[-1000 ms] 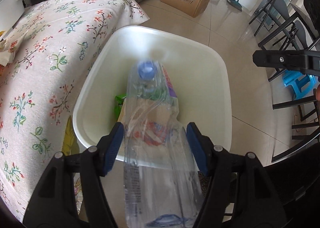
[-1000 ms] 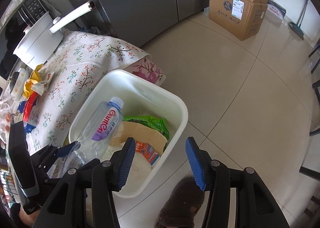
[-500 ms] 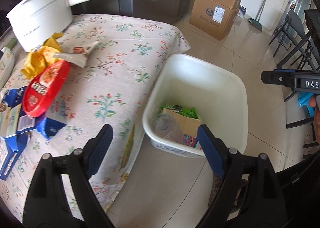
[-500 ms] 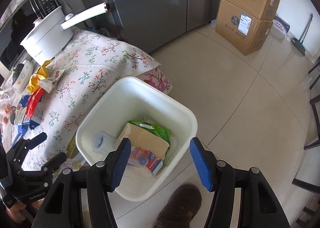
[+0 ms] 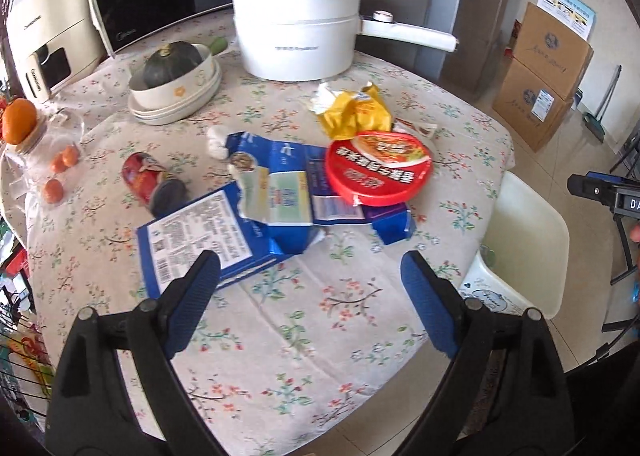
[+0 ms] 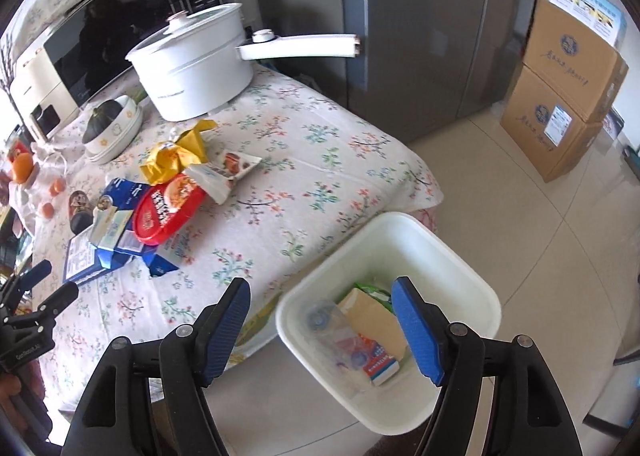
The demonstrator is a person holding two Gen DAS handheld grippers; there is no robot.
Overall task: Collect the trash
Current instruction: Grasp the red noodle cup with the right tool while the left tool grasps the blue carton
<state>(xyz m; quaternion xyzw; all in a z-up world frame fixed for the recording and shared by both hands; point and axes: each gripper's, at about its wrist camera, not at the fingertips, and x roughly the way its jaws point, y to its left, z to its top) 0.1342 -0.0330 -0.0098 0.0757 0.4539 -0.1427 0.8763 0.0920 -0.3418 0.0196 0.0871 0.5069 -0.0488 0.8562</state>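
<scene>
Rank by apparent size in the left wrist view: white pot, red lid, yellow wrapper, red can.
1. white pot
2. red lid
3. yellow wrapper and red can: too alike to rank; the can also lies nearer the camera.

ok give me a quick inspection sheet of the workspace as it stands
surface: table under a floral cloth, near part bare
job's things: white bin on the floor by the table corner, holding a clear bottle, a brown packet and green wrapper; red bowl lid, yellow wrapper, torn blue packaging and a tipped can remain on the table
clutter: white pot, squash in a bowl, small oranges, microwave
grippers: left tongs and right tongs both opening, nothing between them
cables: nothing seen
surroundings: grey fridge, stacked cardboard boxes, tiled floor
</scene>
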